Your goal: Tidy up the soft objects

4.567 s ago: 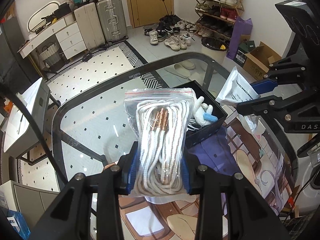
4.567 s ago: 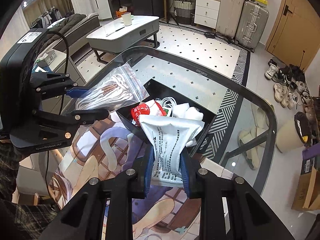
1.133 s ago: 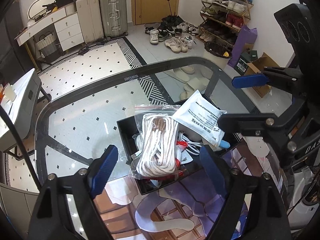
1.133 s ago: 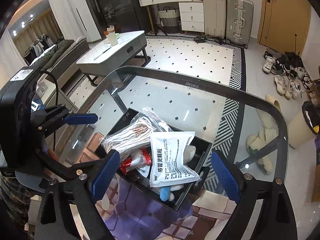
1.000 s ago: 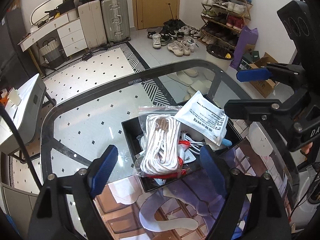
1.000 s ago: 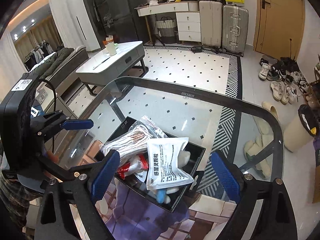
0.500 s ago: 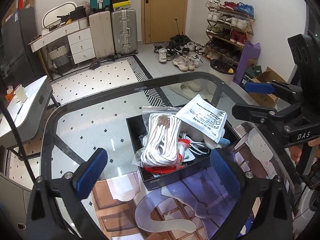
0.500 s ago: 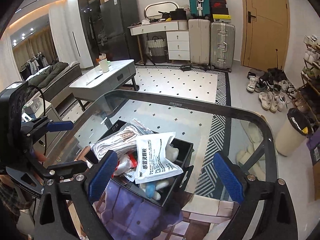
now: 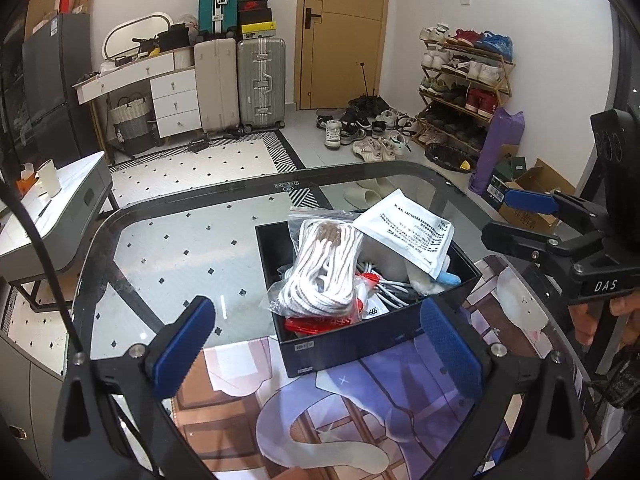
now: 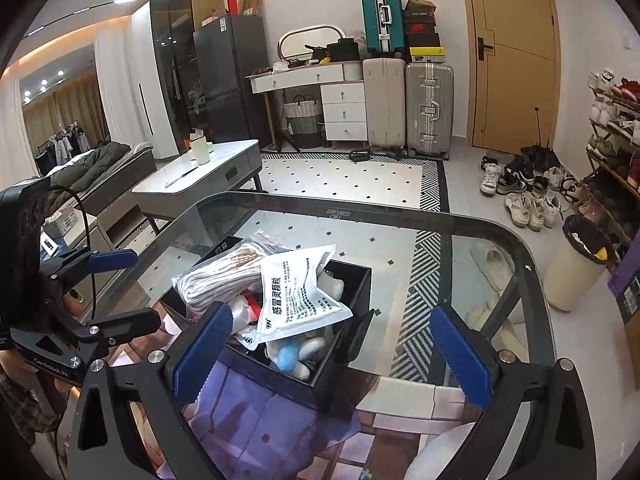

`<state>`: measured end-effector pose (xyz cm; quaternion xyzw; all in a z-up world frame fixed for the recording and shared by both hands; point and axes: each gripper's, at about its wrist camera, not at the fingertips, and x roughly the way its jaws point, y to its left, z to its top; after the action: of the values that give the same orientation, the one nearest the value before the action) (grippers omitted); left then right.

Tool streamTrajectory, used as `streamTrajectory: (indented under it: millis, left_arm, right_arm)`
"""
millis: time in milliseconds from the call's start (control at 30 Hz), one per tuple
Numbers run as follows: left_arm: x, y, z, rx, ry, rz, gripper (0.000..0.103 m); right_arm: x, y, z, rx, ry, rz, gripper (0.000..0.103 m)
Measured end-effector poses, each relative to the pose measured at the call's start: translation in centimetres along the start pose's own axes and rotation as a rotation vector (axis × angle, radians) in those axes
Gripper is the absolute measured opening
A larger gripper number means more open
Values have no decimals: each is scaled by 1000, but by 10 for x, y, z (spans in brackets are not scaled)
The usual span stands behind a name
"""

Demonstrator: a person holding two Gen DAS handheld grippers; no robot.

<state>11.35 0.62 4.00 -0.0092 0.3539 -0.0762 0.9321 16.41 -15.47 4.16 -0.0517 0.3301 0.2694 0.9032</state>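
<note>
Gaping wide with nothing between their pads, the left gripper [image 9: 316, 338] and right gripper [image 10: 332, 350], whose jaws have just been opening, hang short of the black box [image 9: 360, 338]. Ahead of both, the rope bag [image 9: 326, 270] and white sachet [image 10: 298, 290] lie piled in it.

Glossy glass table [image 9: 192, 248], matt black box [image 9: 360, 340], shiny clear plastic rope bag [image 9: 324, 268].
</note>
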Motion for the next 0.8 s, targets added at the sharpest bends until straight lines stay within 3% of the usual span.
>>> streamTrajectory:
  millis: [367,533,800]
  left_arm:
    - [-4,7,-21,-70,-87,9,103]
    - [1,11,-30,-126,-81,5,103]
    - [7,7,-43,-104,-112,33,103]
  right_arm:
    - [0,-2,-28,15,-48,-6,101]
    - [3,-9,-38,46,-60,-5,101]
    - [10,-14,-52,65,-64,-8,101]
